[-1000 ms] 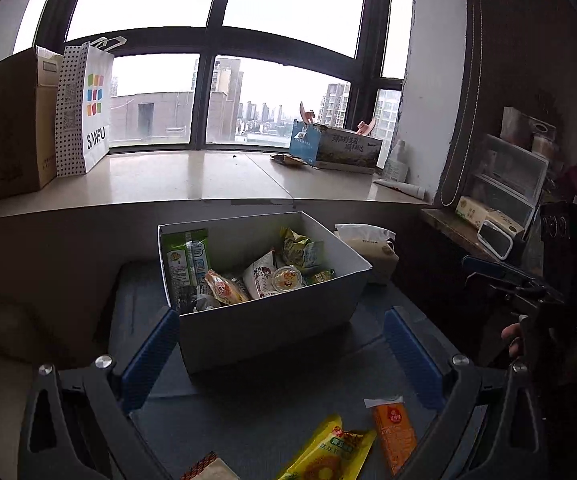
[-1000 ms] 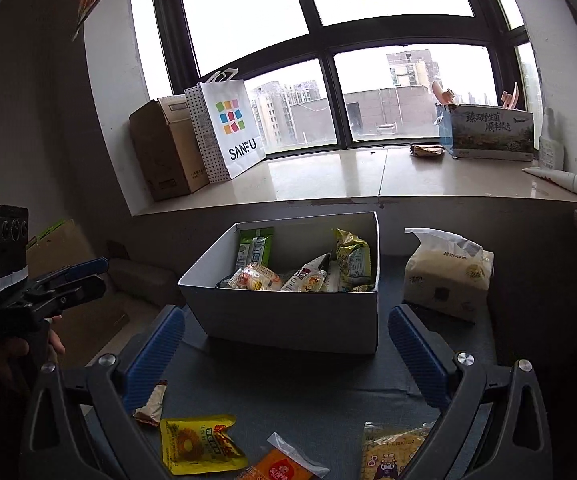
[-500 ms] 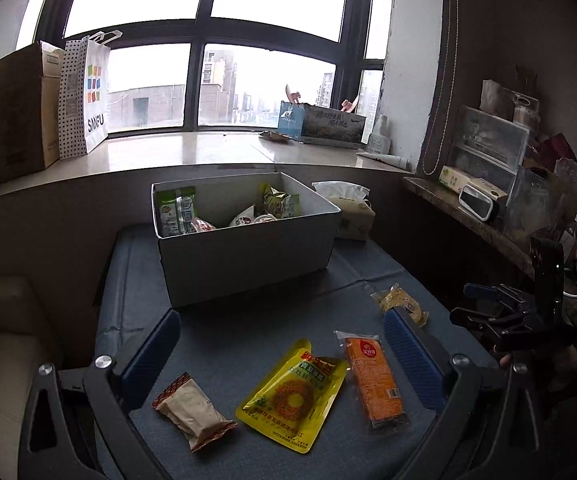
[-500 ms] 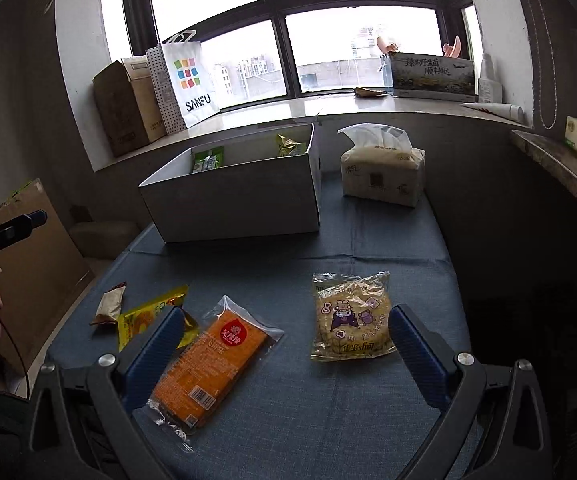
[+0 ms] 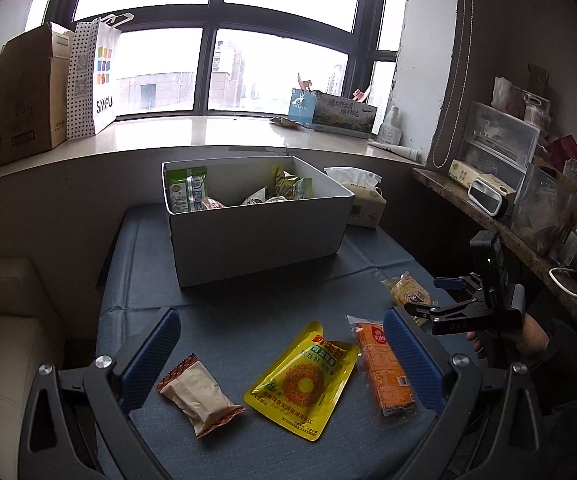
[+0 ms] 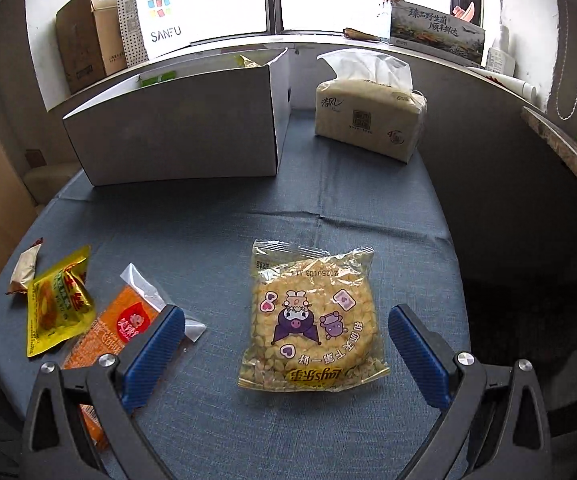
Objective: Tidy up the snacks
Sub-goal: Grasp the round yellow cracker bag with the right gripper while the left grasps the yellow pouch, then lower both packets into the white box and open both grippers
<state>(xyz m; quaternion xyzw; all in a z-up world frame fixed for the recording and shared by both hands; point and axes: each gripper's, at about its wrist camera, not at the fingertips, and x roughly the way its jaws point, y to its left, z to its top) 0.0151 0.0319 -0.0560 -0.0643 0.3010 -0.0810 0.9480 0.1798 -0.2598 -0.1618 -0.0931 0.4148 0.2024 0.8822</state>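
Note:
A white box [image 5: 260, 232] [image 6: 176, 128] holding several snacks stands on the blue-grey tabletop. In the left wrist view a tan packet [image 5: 198, 394], a yellow pouch [image 5: 304, 380] and an orange packet [image 5: 384, 372] lie between the wide-apart fingers of my open left gripper [image 5: 284, 356]. A clear round corn-snack bag [image 6: 312, 320] [image 5: 408, 292] lies flat between the blue pads of my open right gripper [image 6: 286, 350], just above the table. The same gripper [image 5: 432, 296], held by a hand, hovers over that bag in the left wrist view. Left of it lie the orange packet [image 6: 116, 332], yellow pouch [image 6: 58, 300] and tan packet [image 6: 26, 268].
A tissue pack [image 6: 368, 120] [image 5: 362, 200] sits right of the box. The window sill behind carries a cardboard carton [image 5: 28, 92], a SANFU paper bag [image 5: 92, 80] and a printed box [image 5: 332, 112]. A cluttered shelf [image 5: 508, 208] runs along the right.
Both grippers have pulled back from the box and tilted down toward the near table. The right gripper has lowered until the corn-snack bag lies between its pads.

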